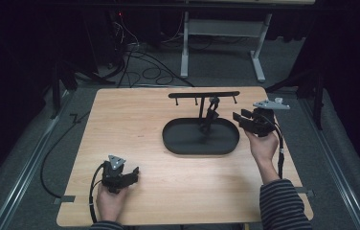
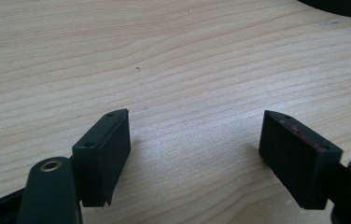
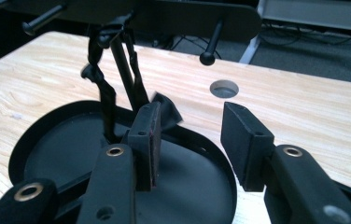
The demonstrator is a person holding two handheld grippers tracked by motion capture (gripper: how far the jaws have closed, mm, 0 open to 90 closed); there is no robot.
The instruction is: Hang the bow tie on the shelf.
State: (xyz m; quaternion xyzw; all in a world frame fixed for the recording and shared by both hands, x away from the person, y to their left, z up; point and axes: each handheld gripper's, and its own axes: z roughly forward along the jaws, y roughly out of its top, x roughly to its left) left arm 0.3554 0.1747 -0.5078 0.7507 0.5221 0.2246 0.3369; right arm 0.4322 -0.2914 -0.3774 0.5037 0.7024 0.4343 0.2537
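Release looks like the step in hand: right gripper (image 1: 241,116), jaws apart and empty, sits at three o'clock of the stand (image 1: 202,103), where a dark strap (image 1: 210,114) hangs. Left gripper (image 1: 133,173), jaws apart, rests at seven o'clock on the worktop (image 1: 135,124). Next, probably, the right hand backs clear without snagging the strap.

Room dark, black at both sides. Grey carpet floor (image 1: 226,67) around a light wooden counter (image 1: 135,124) with rounded corners and a round hole (image 3: 224,88) in its top. Black cables (image 1: 144,67) tangled on the floor behind the counter. Beyond them a white desk frame (image 1: 221,28) with 2 legs. Metal rails (image 1: 25,167) along left and right floor edges.
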